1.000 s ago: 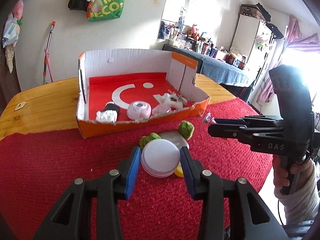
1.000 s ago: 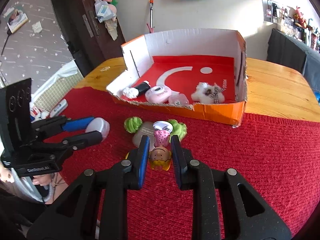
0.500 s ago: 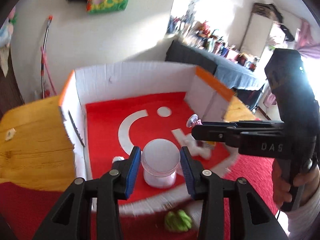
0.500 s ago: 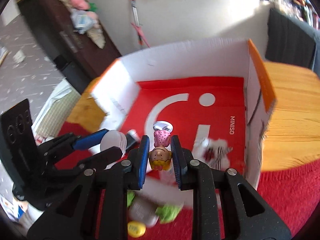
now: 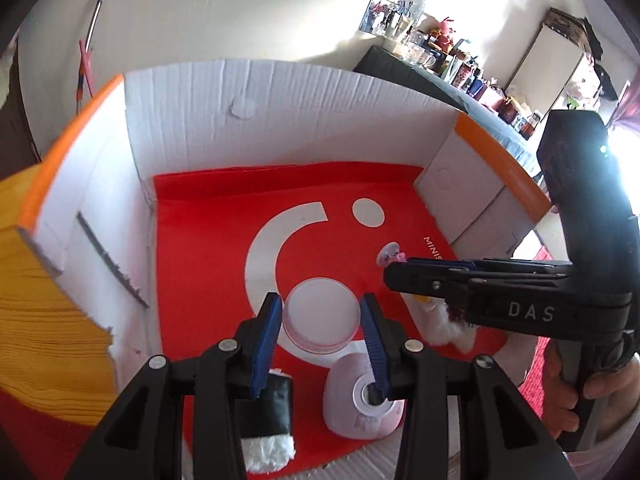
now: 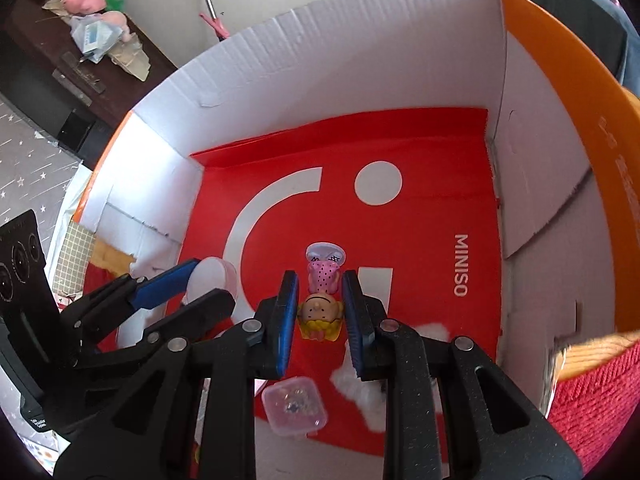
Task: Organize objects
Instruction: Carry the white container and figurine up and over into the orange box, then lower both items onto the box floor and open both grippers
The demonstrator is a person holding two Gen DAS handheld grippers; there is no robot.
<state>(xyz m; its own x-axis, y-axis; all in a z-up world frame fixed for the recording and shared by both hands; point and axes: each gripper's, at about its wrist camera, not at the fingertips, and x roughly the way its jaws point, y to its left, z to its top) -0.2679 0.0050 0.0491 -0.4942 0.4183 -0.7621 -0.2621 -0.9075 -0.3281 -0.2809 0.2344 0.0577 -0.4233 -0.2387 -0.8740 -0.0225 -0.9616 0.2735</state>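
My left gripper (image 5: pixel 321 316) is shut on a round white-lidded jar (image 5: pixel 319 315) and hangs over the red floor of the cardboard box (image 5: pixel 280 120). My right gripper (image 6: pixel 318 304) is shut on a small doll figurine (image 6: pixel 321 300) with a pink dotted dress and yellow hair, also above the box floor. In the left wrist view the right gripper (image 5: pixel 390 270) reaches in from the right with the figurine's tip showing. The right wrist view has the left gripper (image 6: pixel 204 280) with the jar at the left.
Inside the box lie a black and white fluffy item (image 5: pixel 268 412), a pink round device (image 5: pixel 360 396), a white fluffy toy (image 6: pixel 360 384) and a small clear plastic case (image 6: pixel 294 404). The box walls (image 6: pixel 532 160) rise on all sides. Red cloth (image 6: pixel 588 404) covers the wooden table (image 5: pixel 36 300).
Both grippers have moved forward from above the red cloth to above the box floor, each still holding its object. The loose items on the cloth have dropped out of view.
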